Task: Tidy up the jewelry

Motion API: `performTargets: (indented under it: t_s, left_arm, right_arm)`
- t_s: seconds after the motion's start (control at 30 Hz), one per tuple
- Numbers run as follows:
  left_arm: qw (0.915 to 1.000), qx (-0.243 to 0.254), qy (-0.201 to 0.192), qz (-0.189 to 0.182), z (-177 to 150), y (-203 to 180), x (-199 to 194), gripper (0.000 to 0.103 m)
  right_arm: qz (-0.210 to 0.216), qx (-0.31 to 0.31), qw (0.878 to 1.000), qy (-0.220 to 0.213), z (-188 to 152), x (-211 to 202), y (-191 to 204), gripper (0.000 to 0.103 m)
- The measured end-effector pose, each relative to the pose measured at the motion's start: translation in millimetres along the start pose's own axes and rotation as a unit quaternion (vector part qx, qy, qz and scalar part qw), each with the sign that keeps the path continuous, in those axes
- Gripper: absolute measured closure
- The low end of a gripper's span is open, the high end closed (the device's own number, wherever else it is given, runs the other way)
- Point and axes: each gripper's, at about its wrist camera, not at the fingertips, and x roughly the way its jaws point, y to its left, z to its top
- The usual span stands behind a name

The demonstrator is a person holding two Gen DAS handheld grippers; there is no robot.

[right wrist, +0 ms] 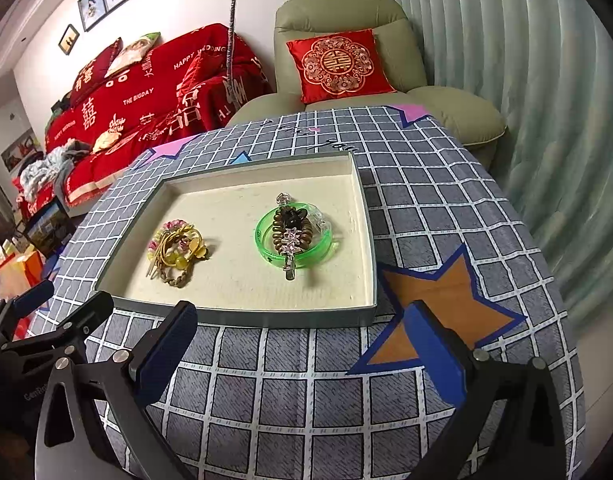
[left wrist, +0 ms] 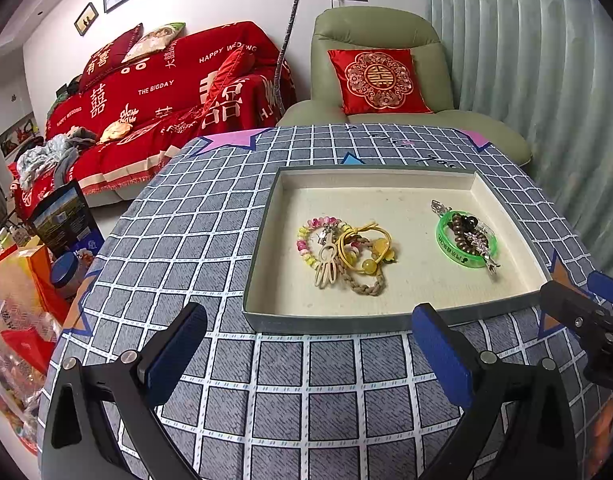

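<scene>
A shallow grey tray point(left wrist: 330, 322) point(right wrist: 266, 318) with a cream lining sits on the checked tablecloth. Its left pile point(left wrist: 346, 254) point(right wrist: 176, 250) holds a pastel bead bracelet, yellow hair ties, a braided band and a cream clip. Its right pile holds a green bangle point(left wrist: 464, 240) point(right wrist: 292, 236) with brown beads and a silver hair clip point(right wrist: 290, 252) on top. My left gripper point(left wrist: 314, 352) is open and empty in front of the tray's near edge. My right gripper point(right wrist: 302, 348) is open and empty, also in front of the near edge.
The round table's cloth point(left wrist: 306, 392) has orange and pink stars point(right wrist: 442, 312). A green armchair point(left wrist: 378, 68) with a red cushion stands behind, a red-covered sofa point(left wrist: 166, 100) at the left, curtains at the right. Bags and boxes point(left wrist: 46, 248) crowd the floor at the left.
</scene>
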Motion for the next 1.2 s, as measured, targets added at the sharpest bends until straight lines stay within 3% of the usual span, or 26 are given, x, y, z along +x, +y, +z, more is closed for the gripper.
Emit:
performTargets:
  t_s: [1.2]
  left_arm:
    - [0.9999, -0.009, 0.005, 0.005, -5.3, 7.8, -5.6, 0.000]
  right_arm:
    - [-0.001, -0.006, 1.000, -0.004, 4.8, -7.9, 3.1, 0.000]
